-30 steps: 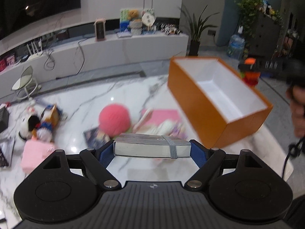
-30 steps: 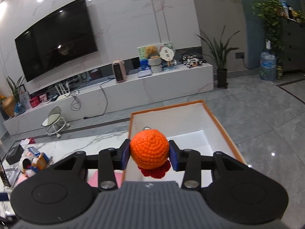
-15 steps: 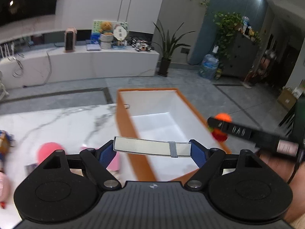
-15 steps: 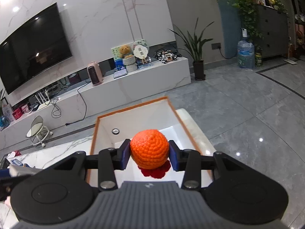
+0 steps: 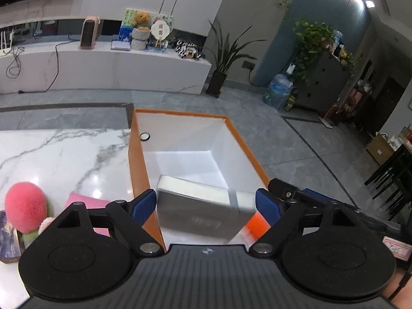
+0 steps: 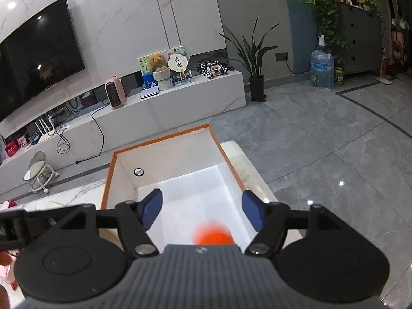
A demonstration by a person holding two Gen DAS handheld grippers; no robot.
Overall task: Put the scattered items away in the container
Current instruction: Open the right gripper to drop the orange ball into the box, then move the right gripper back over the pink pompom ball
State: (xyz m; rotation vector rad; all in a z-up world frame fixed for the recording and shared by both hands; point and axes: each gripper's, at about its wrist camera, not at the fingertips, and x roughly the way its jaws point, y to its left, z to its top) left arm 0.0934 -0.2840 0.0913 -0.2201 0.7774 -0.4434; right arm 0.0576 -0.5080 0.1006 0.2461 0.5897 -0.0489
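Note:
The orange container (image 5: 180,113) with white inside walls stands on the marble table (image 5: 64,154); it also fills the right wrist view (image 6: 159,139). My left gripper (image 5: 206,208) hangs over its near end. A grey banded box (image 5: 203,211) is tilted and blurred between the fingers, dropping free of the pads. My right gripper (image 6: 203,208) is over the container, its jaws opening with nothing between them. Below them the orange knitted ball (image 6: 213,234) is a blur inside the container. It shows beside the grey box (image 5: 257,228). The right gripper's fingers (image 5: 285,191) reach in over the right wall.
Left of the container lie a pink fuzzy ball (image 5: 25,209), a flat pink item (image 5: 85,202) and a dark booklet (image 5: 7,239). The table's right edge (image 6: 247,154) runs close beside the container, with grey floor beyond. A white TV bench lines the far wall.
My left gripper swung right from the scattered toys to above the container, and the grey box slipped from its pads. My right gripper opened and the orange ball fell out of it.

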